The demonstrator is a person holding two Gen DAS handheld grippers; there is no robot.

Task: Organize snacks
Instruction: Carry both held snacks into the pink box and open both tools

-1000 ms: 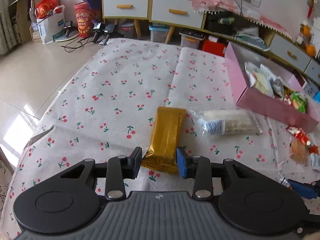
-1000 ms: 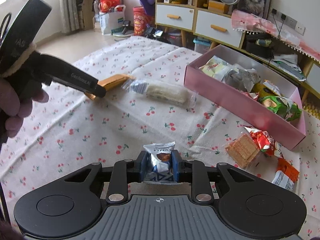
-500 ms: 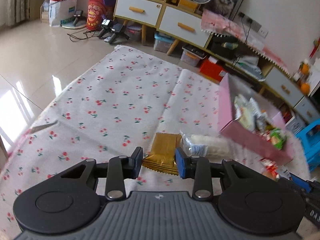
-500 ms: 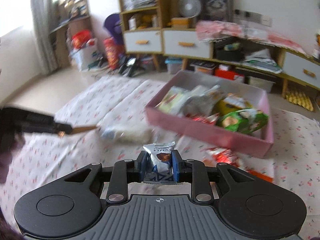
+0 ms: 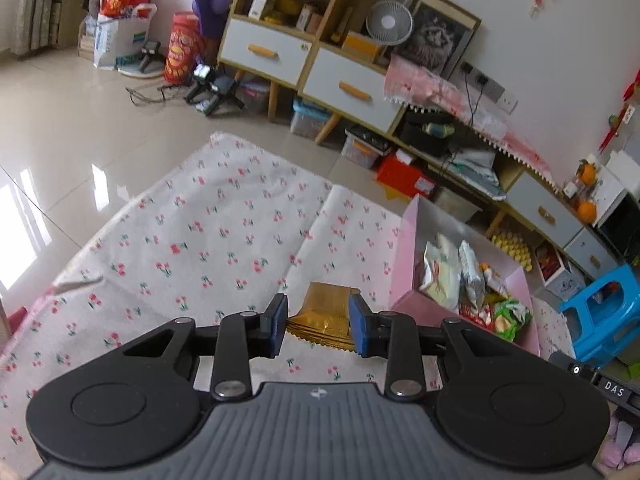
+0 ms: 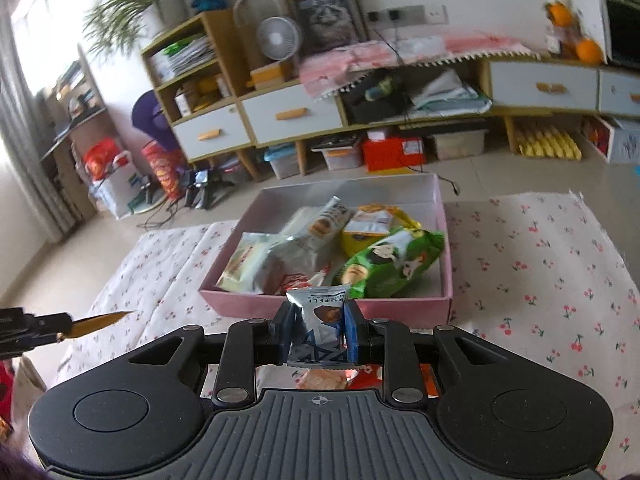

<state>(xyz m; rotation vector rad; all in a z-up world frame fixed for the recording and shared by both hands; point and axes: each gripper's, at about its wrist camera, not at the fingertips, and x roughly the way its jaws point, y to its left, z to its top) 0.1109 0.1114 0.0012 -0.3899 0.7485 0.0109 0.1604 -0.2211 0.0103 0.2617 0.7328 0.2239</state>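
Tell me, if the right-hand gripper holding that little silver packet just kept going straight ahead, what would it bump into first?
Most likely the pink box: its near wall sits directly beyond the right gripper and its silver packet. Depth is hard to judge, so it might instead pass over the wall into the green bag.

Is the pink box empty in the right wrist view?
No, the pink box holds several snack packets, among them a green bag and a silver packet.
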